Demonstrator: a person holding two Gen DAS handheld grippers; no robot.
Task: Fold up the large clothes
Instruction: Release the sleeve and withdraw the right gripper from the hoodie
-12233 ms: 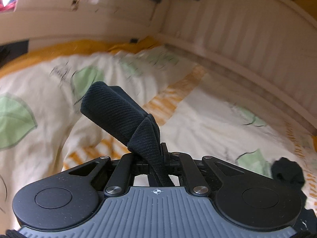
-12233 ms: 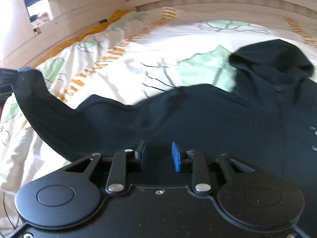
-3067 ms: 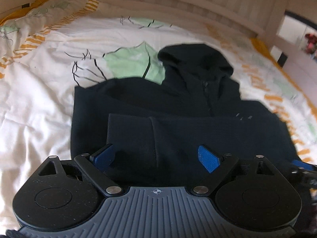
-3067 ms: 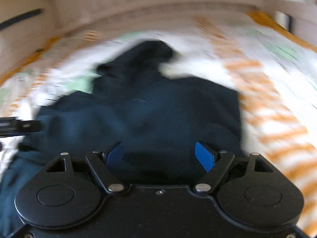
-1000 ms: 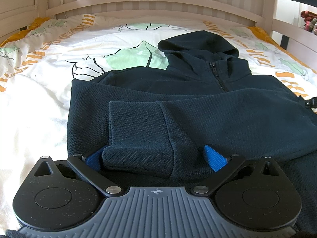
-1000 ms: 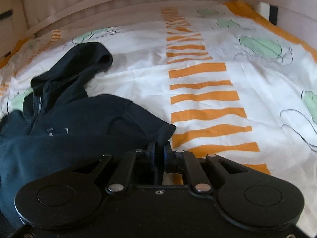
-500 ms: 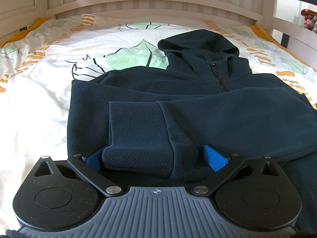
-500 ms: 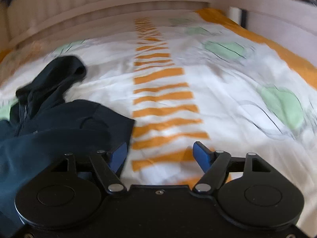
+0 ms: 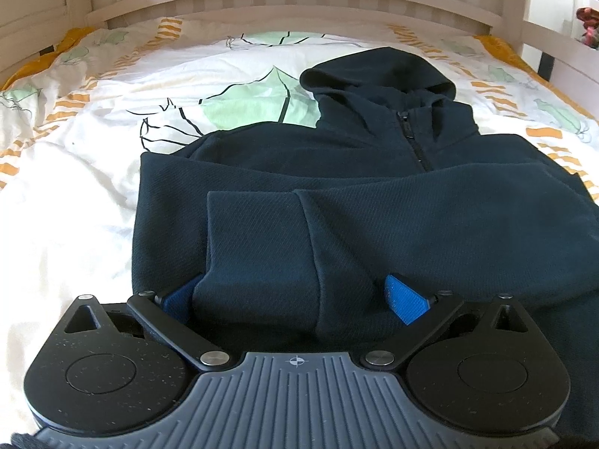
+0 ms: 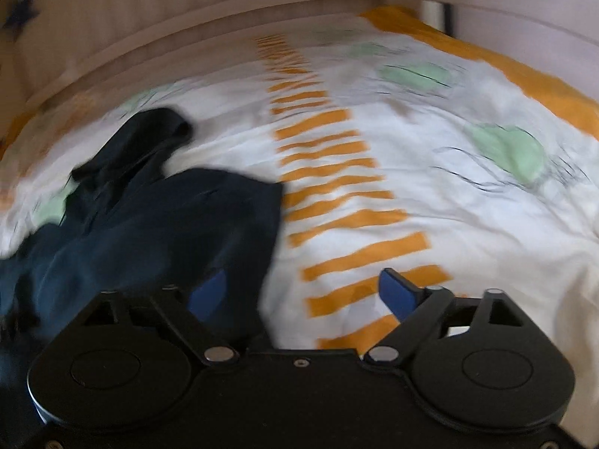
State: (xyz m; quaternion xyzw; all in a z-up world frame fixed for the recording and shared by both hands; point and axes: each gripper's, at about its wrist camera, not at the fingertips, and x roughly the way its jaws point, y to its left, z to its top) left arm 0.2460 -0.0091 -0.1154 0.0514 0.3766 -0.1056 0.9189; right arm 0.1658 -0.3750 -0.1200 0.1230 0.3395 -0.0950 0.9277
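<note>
Left wrist view: a dark navy zip hoodie (image 9: 374,194) lies front-up on a bed, its hood (image 9: 378,71) pointing toward the slatted pale wooden bed rail (image 9: 292,3) at the far end. A sleeve (image 9: 262,247) is folded across the chest, its cuff end reaching back to the left gripper (image 9: 295,299). That gripper's jaws stand wide apart — the blue pads (image 9: 406,299) sit on either side of the folded sleeve, and whether the left pad, half hidden by cloth, touches it cannot be told; the right pad is clear of it. The zip (image 9: 411,142) runs down from the collar and vanishes under the folded sleeve. Beneath the hoodie is a white duvet (image 9: 75,194) printed with green leaves and orange dashes.

The right wrist view is blurred. The right gripper (image 10: 303,295) has just been opening and its jaws now stand wide, nothing pinched between them — the hoodie's right edge (image 10: 239,232) lies over its left blue pad (image 10: 207,293), while the other pad hangs above bare duvet and its orange stripes (image 10: 337,220). Here the hoodie fills the lower left, hood at the upper left. A dark blue star (image 10: 18,15) shows on the wall at the top left.
</note>
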